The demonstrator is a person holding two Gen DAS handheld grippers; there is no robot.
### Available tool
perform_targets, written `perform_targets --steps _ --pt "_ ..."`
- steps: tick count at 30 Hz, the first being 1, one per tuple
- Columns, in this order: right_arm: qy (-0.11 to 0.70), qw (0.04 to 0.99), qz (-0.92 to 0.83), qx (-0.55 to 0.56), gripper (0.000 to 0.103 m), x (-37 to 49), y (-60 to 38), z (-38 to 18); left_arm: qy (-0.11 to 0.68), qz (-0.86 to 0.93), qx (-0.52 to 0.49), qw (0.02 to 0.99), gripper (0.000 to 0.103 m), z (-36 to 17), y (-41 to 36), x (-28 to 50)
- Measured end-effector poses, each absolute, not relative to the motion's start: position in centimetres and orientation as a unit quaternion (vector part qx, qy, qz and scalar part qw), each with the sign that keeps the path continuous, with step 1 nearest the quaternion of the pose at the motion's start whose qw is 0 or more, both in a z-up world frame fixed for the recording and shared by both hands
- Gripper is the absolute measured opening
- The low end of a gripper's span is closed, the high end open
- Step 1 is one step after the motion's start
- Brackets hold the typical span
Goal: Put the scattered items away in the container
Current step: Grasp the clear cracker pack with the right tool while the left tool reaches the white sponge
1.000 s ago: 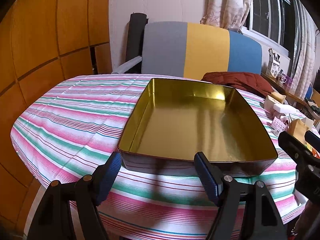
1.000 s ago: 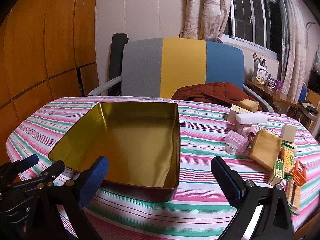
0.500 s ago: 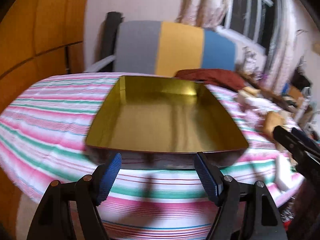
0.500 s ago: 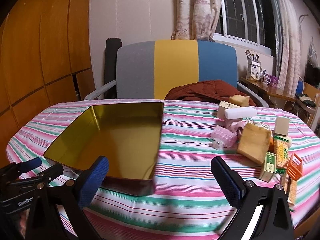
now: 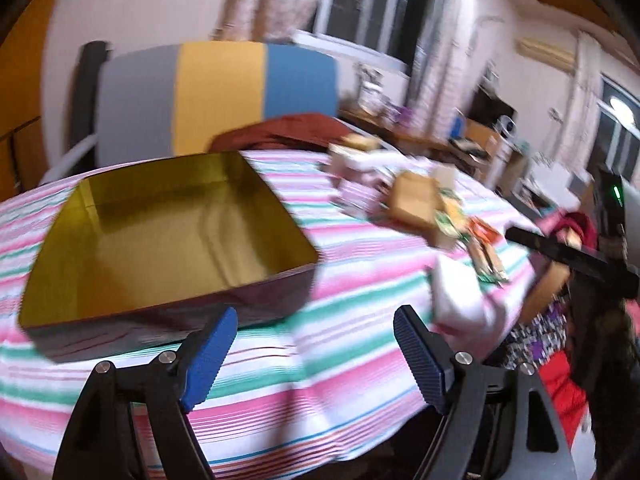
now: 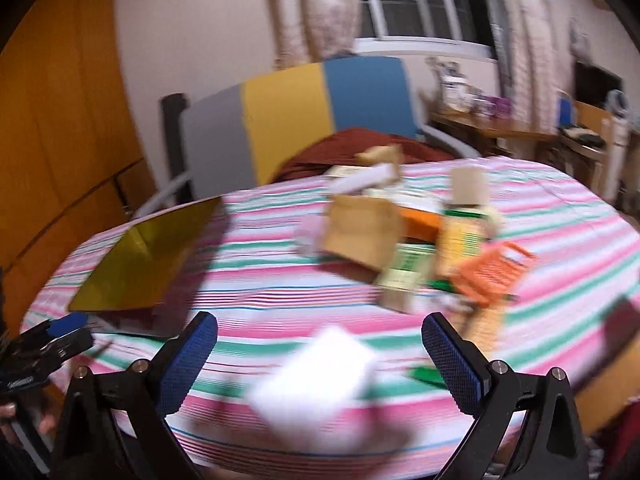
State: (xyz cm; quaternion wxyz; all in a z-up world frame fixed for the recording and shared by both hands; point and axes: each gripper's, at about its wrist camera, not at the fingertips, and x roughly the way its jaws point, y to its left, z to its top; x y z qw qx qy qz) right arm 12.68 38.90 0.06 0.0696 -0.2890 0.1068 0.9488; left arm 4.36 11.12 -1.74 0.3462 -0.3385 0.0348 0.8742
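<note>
1 gold tin (image 5: 160,232), 1 white box (image 6: 316,376) nr table edge, 2 grippers, left (image 5: 316,352) & right (image 6: 320,360), both agape, empty.

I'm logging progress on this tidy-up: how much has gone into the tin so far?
Nothing looks done: the gold tin is bare inside. Nothing is in hand either; the left gripper and right gripper are both open. The white block near the right gripper and the pile of small boxes are left.

Tin (image 5: 168,236) left – clutter (image 5: 424,208) right, seemingly apart.
</note>
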Motion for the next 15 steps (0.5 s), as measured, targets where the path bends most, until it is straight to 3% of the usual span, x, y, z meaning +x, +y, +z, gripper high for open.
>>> perform_targets --steps 15 --pt "0.134 0.124 0.925 -0.333 0.103 12.0 44.1 -2.5 0.136 0.8 -0.33 0.482 0.082 -2.9 21.4 6.9"
